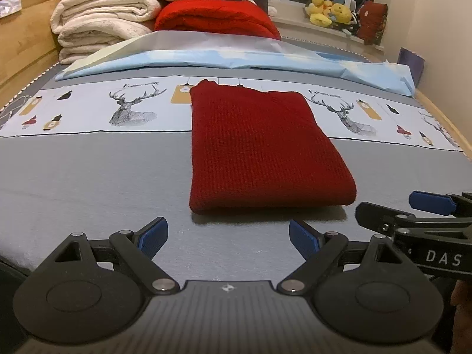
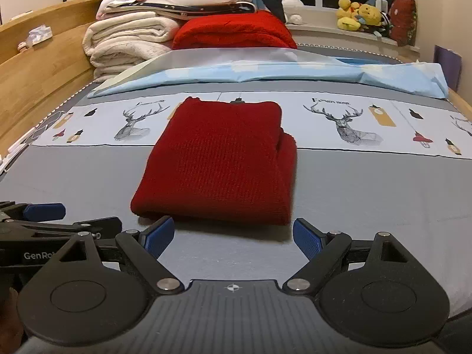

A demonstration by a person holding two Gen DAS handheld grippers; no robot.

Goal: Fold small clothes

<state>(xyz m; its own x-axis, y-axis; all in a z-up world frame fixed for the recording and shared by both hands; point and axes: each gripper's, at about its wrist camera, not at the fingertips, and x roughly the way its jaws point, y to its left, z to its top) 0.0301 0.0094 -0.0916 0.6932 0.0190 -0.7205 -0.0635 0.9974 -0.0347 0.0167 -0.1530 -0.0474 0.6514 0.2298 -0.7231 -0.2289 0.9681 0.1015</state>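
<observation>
A dark red knitted garment (image 1: 259,147) lies folded into a flat rectangle on the grey bed sheet (image 1: 88,177); it also shows in the right wrist view (image 2: 218,162). My left gripper (image 1: 228,234) is open and empty, just short of the garment's near edge. My right gripper (image 2: 233,236) is open and empty, also just in front of that edge. Each gripper shows at the other's side: the right one (image 1: 413,212) and the left one (image 2: 59,218). Neither touches the garment.
A stack of folded cream blankets (image 1: 100,23) and a red blanket (image 1: 215,17) sits at the far end. A light blue sheet (image 1: 236,59) lies across the bed behind the garment. Wooden bed rails (image 2: 35,67) run along both sides. Yellow plush toys (image 2: 357,13) sit on the sill.
</observation>
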